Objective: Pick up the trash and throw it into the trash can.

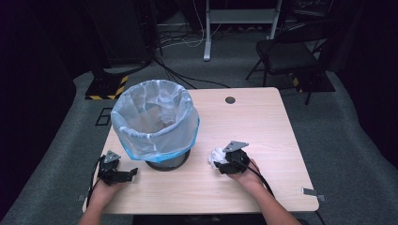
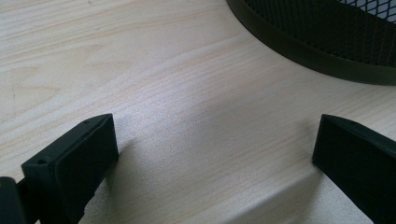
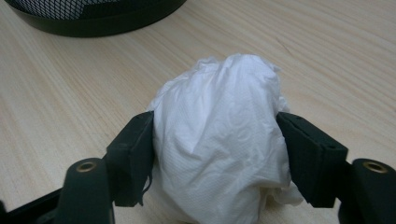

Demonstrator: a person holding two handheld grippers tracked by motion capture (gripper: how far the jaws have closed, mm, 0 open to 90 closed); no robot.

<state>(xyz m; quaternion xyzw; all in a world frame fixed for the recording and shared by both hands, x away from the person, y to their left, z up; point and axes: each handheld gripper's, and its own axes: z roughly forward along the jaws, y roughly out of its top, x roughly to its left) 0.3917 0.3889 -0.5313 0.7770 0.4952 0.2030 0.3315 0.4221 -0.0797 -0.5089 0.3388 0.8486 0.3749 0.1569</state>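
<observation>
Pinching a crumpled white tissue (image 3: pixel 219 140) from both sides, the right gripper (image 1: pixel 220 161) rests on the table (image 1: pixel 263 136), right of the lined wastebasket (image 1: pixel 155 123); the left gripper (image 2: pixel 215 154) stands wide, empty.

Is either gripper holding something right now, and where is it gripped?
The right gripper is clamped on the crumpled white tissue, its pads pressing the wad's two sides. The left gripper holds nothing, jaws apart over the table.

A bin (image 1: pixel 157 124) stands on the table (image 1: pixel 263 126), left of centre in the high view. A tissue (image 1: pixel 216 155) lies lower right of it. The left gripper (image 1: pixel 133 172) sits at the bin's lower left, the right gripper (image 1: pixel 217 161) around the tissue.
</observation>
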